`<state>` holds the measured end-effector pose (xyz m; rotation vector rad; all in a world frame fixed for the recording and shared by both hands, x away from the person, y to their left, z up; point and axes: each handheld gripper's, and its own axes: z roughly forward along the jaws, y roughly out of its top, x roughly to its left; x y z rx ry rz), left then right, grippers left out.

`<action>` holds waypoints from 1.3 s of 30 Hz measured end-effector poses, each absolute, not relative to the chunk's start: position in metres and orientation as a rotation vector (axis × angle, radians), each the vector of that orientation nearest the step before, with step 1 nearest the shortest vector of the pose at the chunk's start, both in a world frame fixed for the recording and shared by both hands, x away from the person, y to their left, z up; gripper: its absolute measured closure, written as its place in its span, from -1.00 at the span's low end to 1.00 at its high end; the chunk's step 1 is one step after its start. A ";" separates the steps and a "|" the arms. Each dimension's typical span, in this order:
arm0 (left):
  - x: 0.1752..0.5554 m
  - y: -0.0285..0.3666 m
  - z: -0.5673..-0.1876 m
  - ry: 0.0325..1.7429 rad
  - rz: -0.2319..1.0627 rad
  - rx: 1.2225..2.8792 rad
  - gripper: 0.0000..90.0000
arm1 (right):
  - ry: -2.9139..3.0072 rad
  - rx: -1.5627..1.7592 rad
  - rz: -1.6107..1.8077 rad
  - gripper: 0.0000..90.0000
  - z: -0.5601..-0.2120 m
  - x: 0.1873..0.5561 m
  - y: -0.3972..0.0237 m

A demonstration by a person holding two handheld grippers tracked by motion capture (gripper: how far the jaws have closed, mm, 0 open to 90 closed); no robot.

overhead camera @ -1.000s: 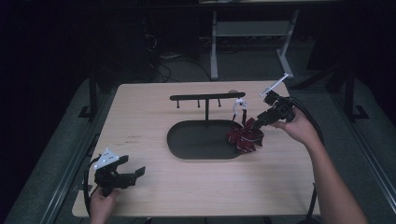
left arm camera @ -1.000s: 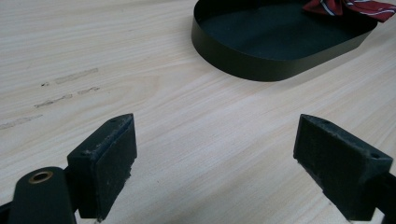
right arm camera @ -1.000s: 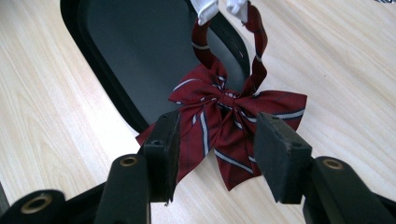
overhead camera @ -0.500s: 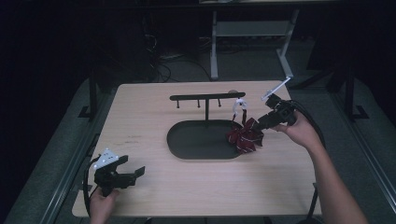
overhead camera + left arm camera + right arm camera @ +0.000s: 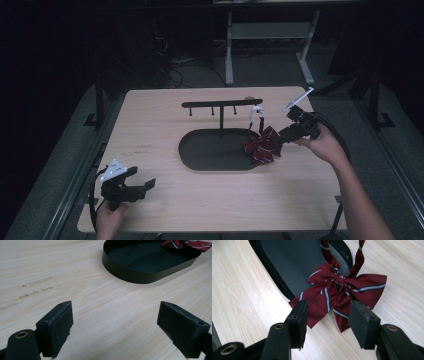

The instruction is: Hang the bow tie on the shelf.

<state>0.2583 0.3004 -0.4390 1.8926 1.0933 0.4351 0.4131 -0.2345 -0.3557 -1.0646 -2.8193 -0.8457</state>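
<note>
Red striped bow tie (image 5: 339,293) looks soft, floppy, light; grab at knot. Right gripper (image 5: 328,320) jaws released, just opening.

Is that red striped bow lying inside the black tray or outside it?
Partly both. The bow lies across the tray rim: its knot and upper wings over the tray edge, its lower tails on the wooden table.

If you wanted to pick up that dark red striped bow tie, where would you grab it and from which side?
Probably at the knot in the middle of the dark red striped fabric bow tie, where the cloth is bunched narrow enough to fit between the jaws. Its lower wings lie flat over the rim of the black oval tray, giving little to pinch. The right claw, open, already faces it from the wing side.
</note>
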 end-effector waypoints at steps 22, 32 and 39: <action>0.258 0.300 -0.439 1.095 0.437 1.892 -0.71 | -2.804 -1.058 -0.849 0.08 -0.369 0.399 -0.241; 0.258 0.300 -0.439 1.091 0.437 1.894 -0.71 | -2.795 -1.052 -0.842 0.07 -0.381 0.392 -0.245; 0.258 0.300 -0.439 1.091 0.437 1.893 -0.71 | -2.792 -1.053 -0.844 0.07 -0.384 0.387 -0.248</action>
